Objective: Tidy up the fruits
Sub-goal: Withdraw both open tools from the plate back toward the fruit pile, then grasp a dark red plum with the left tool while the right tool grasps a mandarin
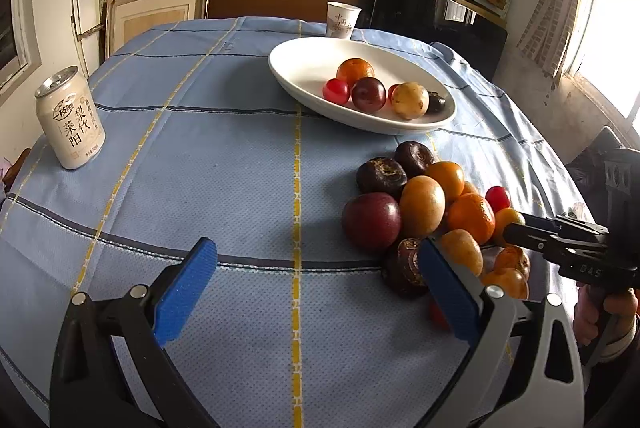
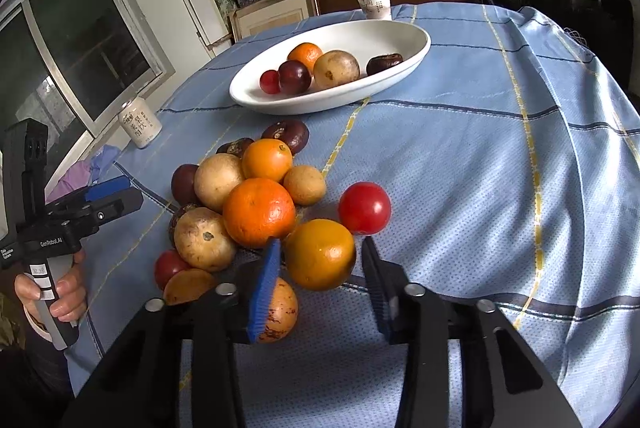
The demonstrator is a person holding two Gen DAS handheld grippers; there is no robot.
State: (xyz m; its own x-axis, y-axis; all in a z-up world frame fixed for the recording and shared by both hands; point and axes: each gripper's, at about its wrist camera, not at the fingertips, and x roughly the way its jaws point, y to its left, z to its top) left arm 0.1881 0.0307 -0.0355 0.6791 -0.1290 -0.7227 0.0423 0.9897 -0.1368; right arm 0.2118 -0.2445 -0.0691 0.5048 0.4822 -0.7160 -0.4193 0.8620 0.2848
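A pile of fruit (image 1: 424,204) lies on the blue checked tablecloth: oranges, tan round fruits, dark plums, water chestnuts and red tomatoes. A white oval dish (image 1: 304,68) behind it holds several fruits; it also shows in the right wrist view (image 2: 400,40). My left gripper (image 1: 316,260) is open and empty, left of the pile, its right finger beside a dark chestnut (image 1: 404,268). My right gripper (image 2: 320,260) is open, its fingers on either side of an orange (image 2: 320,254) at the pile's near edge, with a gap at the right finger. A red tomato (image 2: 365,208) sits just beyond.
A white drink can (image 1: 70,118) stands at the table's left. A paper cup (image 1: 342,20) stands behind the dish. Shelves of boxes line the far wall. A window is on the right of the left wrist view. The cloth (image 2: 500,168) drapes over the table's edges.
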